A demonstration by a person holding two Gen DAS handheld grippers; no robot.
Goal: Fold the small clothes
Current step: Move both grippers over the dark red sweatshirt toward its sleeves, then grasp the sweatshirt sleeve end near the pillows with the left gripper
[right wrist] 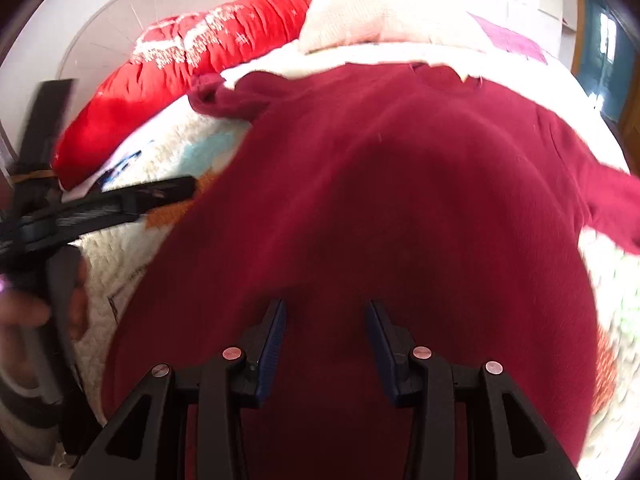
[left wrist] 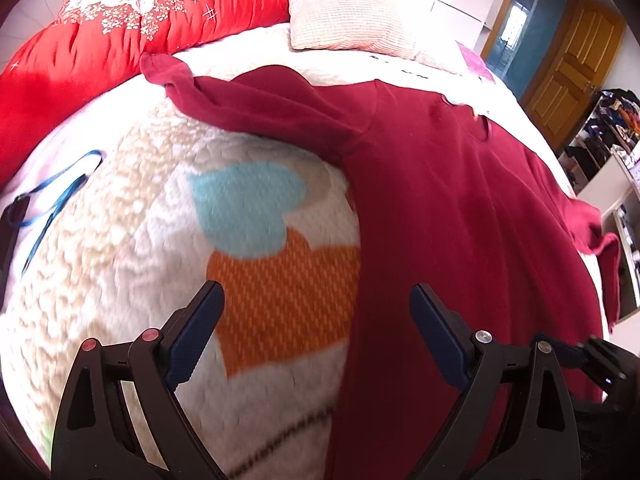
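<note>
A dark red long-sleeved top (left wrist: 460, 208) lies spread flat on the bed, collar toward the pillows, sleeves out to both sides. It fills the right wrist view (right wrist: 380, 200). My left gripper (left wrist: 316, 296) is open and empty, hovering over the top's left edge and the blanket. My right gripper (right wrist: 326, 308) is open and empty, just above the lower middle of the top. The left gripper also shows in the right wrist view (right wrist: 120, 200) at the left, beside the top's edge.
A fleecy white blanket (left wrist: 120, 260) with blue and orange hearts covers the bed. A red quilt (left wrist: 120, 32) and a cream pillow (left wrist: 348, 20) lie at the head. A blue lanyard (left wrist: 52, 196) lies at the left. A wooden door (left wrist: 572, 64) and shelves stand at the right.
</note>
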